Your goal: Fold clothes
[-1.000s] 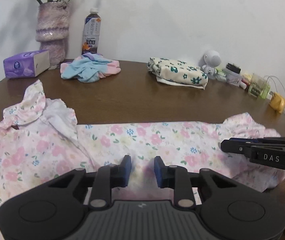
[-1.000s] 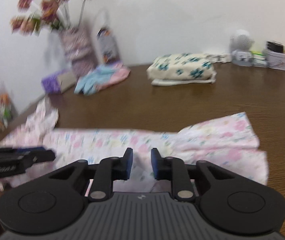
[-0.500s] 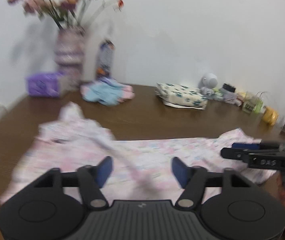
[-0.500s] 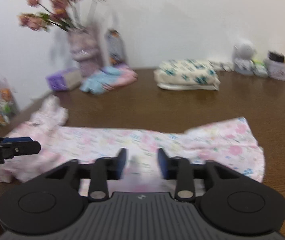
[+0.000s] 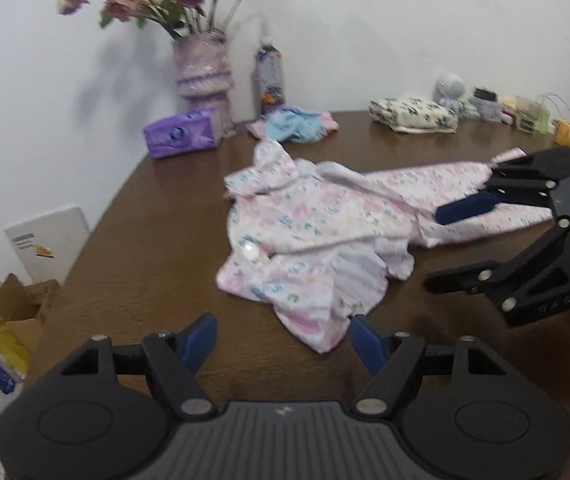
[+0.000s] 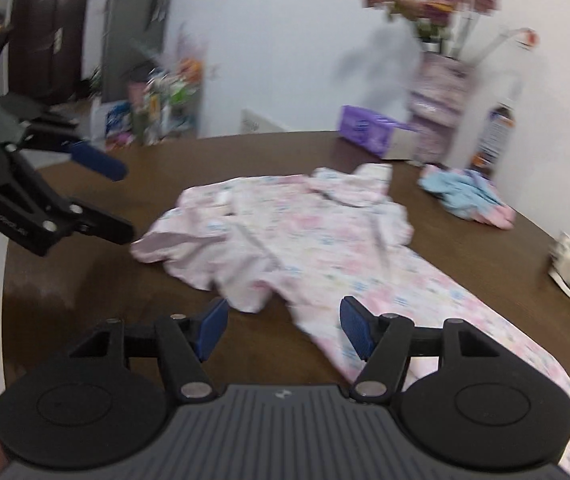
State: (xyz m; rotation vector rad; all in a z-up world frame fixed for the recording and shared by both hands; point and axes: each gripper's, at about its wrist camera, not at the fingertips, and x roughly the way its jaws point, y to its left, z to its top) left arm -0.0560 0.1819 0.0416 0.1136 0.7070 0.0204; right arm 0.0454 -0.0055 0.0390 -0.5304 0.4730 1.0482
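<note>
Floral garment point(image 5: 317, 232) lies rumpled, long axis running left to right; left gripper point(image 5: 283, 340) and right gripper point(image 6: 283, 330), both spread apart, hover just before its near edge, holding nothing

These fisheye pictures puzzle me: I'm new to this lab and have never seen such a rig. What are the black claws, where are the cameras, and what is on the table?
There is no robot here. A person holds a two-finger gripper in each hand, and each carries a wide-angle camera looking forward along its fingers. One picture comes from the left gripper, the other from the right gripper; each also sees the other from the side. Both stand open and hold nothing.

On the brown table lies a rumpled pink floral garment, the piece to be folded. Behind it are a folded cream floral cloth, a blue and pink bundle, a purple tissue pack, a vase of flowers and a bottle.
</note>
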